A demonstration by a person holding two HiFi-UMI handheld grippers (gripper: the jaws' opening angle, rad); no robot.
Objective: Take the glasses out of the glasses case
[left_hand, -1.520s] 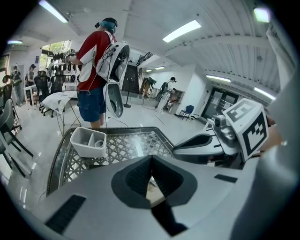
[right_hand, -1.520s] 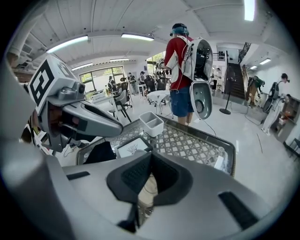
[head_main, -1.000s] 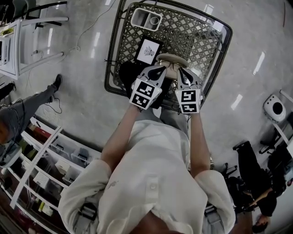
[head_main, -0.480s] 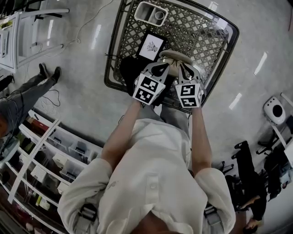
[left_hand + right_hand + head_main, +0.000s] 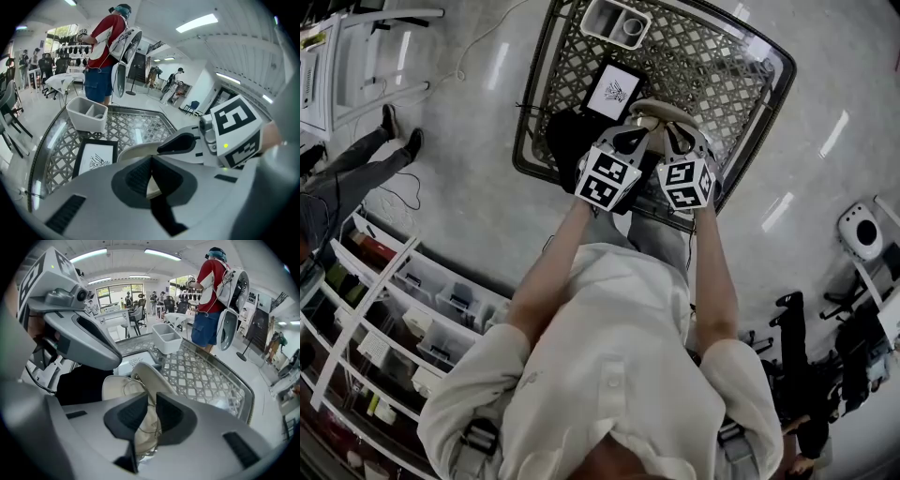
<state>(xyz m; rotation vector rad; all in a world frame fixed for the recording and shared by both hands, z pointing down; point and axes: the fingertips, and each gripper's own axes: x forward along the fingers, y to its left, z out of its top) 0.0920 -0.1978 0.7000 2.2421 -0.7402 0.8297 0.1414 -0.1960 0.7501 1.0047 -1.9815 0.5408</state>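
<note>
We judge the task as about half done: the glasses case (image 5: pixel 661 113) lies open at the near edge of the table (image 5: pixel 722 80), its lid raised, but the glasses (image 5: pixel 129 382), which we see only as a thin wire frame, are inside it and not yet taken out. The left tongs (image 5: pixel 628 141) are pressed together on a thin beige edge of the case, and the right tongs (image 5: pixel 680 141) pinch its other side, with the soft beige wall between the jaws. So both tongs are busy with the case, and we think one must let go before it can reach the frame. Around the case we see a black cloth (image 5: pixel 565 141) just beside it, a black-framed card (image 5: pixel 614 91) behind it and a white tray (image 5: pixel 617 23) at the far edge. None of these blocks the way. A person in a red shirt (image 5: pixel 211 291) stands beyond the table.
</note>
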